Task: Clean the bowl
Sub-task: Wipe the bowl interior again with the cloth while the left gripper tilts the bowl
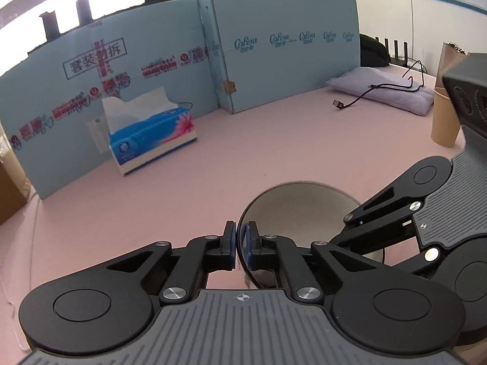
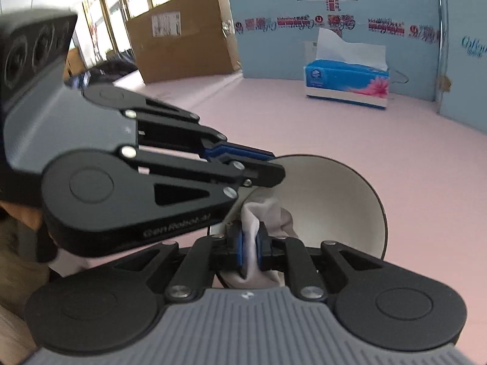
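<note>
A bowl (image 1: 301, 210), dark outside and cream inside, sits tilted on the pink table (image 1: 243, 152). My left gripper (image 1: 241, 234) is shut on its near-left rim, one pad inside and one outside. In the right wrist view the left gripper (image 2: 274, 164) comes in from the left and clamps the bowl (image 2: 334, 200) at its upper rim. My right gripper (image 2: 249, 240) is shut on a crumpled white tissue (image 2: 268, 213) that lies against the bowl's inner wall. From the left wrist view the right gripper (image 1: 341, 231) reaches into the bowl from the right, and the tissue is hidden.
A blue tissue box (image 1: 152, 133) (image 2: 347, 82) stands at the back by blue cardboard panels (image 1: 274, 60). A tan paper cup (image 1: 444, 118) and a lilac folded cloth (image 1: 383, 88) with a black cable lie far right. A brown carton (image 2: 182, 39) stands far left.
</note>
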Motion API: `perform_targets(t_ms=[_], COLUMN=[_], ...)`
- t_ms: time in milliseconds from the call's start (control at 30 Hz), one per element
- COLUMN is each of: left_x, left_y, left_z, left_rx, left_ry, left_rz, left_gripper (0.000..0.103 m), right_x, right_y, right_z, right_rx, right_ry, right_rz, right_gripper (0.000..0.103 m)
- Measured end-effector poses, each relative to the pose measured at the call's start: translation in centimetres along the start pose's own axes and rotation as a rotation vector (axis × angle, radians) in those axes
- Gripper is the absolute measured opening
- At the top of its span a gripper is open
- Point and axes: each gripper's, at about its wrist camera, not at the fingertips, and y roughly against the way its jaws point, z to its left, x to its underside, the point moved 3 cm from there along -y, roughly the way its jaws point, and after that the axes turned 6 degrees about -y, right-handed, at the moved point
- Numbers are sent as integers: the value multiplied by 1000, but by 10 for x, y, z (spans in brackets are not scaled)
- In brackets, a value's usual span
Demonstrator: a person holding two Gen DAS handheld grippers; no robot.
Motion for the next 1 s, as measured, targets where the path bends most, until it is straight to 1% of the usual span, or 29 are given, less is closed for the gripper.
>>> perform_targets(t_ms=[67, 167, 267, 300, 333, 400, 467, 533, 600, 667, 733, 767, 833, 1000], left_x=[-1, 1, 4, 4, 5, 6, 9, 13, 20, 24, 26, 27, 27, 22], left_y=[1, 0, -2, -2, -1, 1, 4, 6, 10, 14, 17, 18, 19, 22], left_z=[3, 3, 2, 2, 3, 5, 5, 4, 3, 3, -1, -8, -16, -16], left_rx=[-4, -17, -33, -32, -28, -21, -26, -33, -56, -62, -60, -67, -110, -109], left_ry=[-6, -20, -24, -18, -8, 22, 49, 65, 94, 122, 135, 125, 88, 55], left_rz=[-2, 8, 13, 12, 9, -1, -4, 0, 10, 14, 21, 28, 31, 32], left_gripper=[13, 13, 13, 13, 13, 14, 18, 18, 26, 28, 27, 28, 27, 16], right_x=[-3, -5, -1, 1, 5, 11, 15, 19, 20, 22, 23, 23, 25, 27], right_y=[-3, -5, -2, 1, 5, 9, 11, 11, 12, 13, 14, 14, 15, 18], right_z=[4, 7, 4, 3, 2, 0, -3, -5, -5, -5, -4, -4, -4, -3], right_rx=[-18, -22, -7, 12, 40, 70, 76, 77, 77, 77, 77, 76, 76, 75], right_ry=[2, 15, 28, 44, 66, 81, 80, 72, 72, 72, 73, 73, 73, 75], right_rz=[-14, -7, 21, 29, 36, 43, 37, 30, 22, 14, 6, 2, -6, -26], right_gripper=[12, 12, 11, 11, 11, 11, 11, 11, 11, 11, 11, 11, 11, 11])
